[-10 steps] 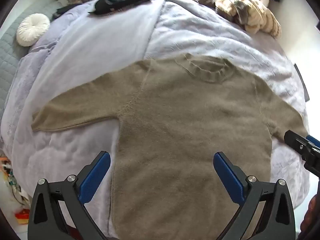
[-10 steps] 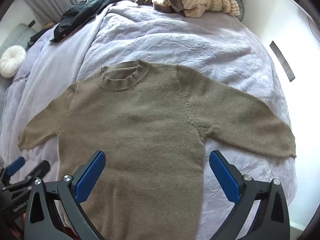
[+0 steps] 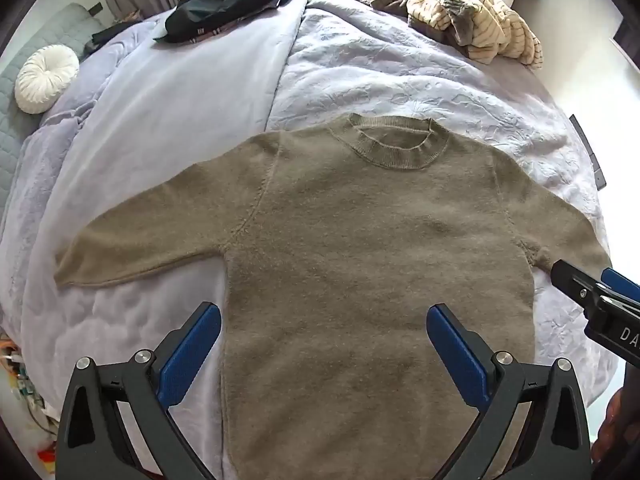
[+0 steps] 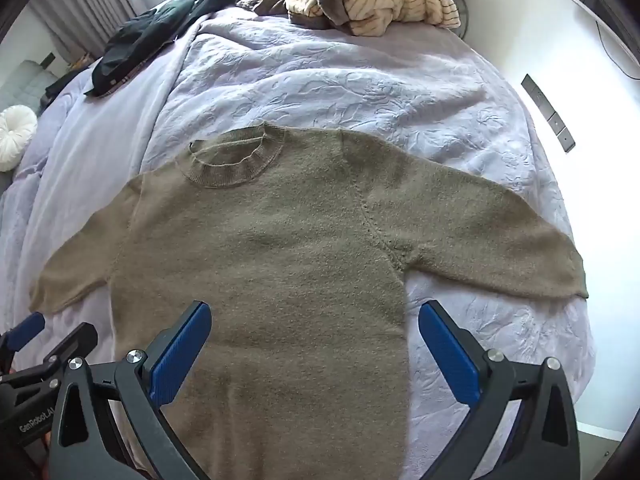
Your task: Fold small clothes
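An olive-brown knit sweater [image 3: 360, 248] lies flat and face up on the lavender bedspread [image 3: 180, 112], collar away from me and both sleeves spread out. It also shows in the right wrist view [image 4: 280, 264]. My left gripper [image 3: 323, 340] is open and empty above the sweater's lower left body. My right gripper [image 4: 315, 338] is open and empty above the sweater's lower right side. The right gripper also shows at the right edge of the left wrist view [image 3: 592, 292], and the left gripper shows at the lower left of the right wrist view [image 4: 48, 340].
A pile of striped cream clothes [image 3: 472, 28] and a dark garment [image 3: 228, 4] lie at the far end of the bed. A round white cushion [image 3: 46, 78] sits far left. A white wall [image 4: 600, 140] runs along the bed's right edge.
Both grippers have shifted slightly; the sweater lies the same way, and both stay open.
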Available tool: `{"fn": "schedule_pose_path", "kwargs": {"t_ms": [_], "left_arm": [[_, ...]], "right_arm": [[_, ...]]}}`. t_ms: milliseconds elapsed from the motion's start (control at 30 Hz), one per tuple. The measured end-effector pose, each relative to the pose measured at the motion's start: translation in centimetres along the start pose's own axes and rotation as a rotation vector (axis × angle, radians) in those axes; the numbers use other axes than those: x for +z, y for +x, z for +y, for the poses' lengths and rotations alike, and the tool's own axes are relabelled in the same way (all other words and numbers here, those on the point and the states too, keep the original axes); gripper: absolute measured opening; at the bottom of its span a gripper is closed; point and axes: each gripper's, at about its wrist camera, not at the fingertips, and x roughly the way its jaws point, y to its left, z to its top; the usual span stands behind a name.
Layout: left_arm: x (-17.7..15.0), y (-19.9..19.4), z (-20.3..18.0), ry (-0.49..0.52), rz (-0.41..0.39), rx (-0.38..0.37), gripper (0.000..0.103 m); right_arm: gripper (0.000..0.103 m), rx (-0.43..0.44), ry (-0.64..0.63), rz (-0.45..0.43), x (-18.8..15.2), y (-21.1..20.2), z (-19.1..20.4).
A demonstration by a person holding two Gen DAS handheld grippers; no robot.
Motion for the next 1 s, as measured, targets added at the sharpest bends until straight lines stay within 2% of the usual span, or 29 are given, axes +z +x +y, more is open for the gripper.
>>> {"fn": "schedule_pose_path", "kwargs": {"t_ms": [100, 267, 533, 1000], "left_arm": [[-0.4, 0.6, 1.0, 0.008, -0.020, -0.009, 0.103], [-0.2, 0.6, 1.6, 0.012, -0.011, 0.000, 0.103], [-0.1, -0.1, 2.1, 0.012, -0.036, 0.038, 0.103], [0.1, -0.7, 1.8, 0.024, -0.045, 0.049, 0.103]], "right_arm": [[0.103, -0.018, -0.017, -0.013, 1.5, 0.3, -0.7], [0.103, -0.036, -0.049, -0.025, 4.0, 0.9, -1.2], [0.103, -0.031, -0.050, -0.023, 4.0, 0.9, -1.0], [0.103, -0.028, -0.042, -0.030, 3.9, 0.5, -1.5]]}}
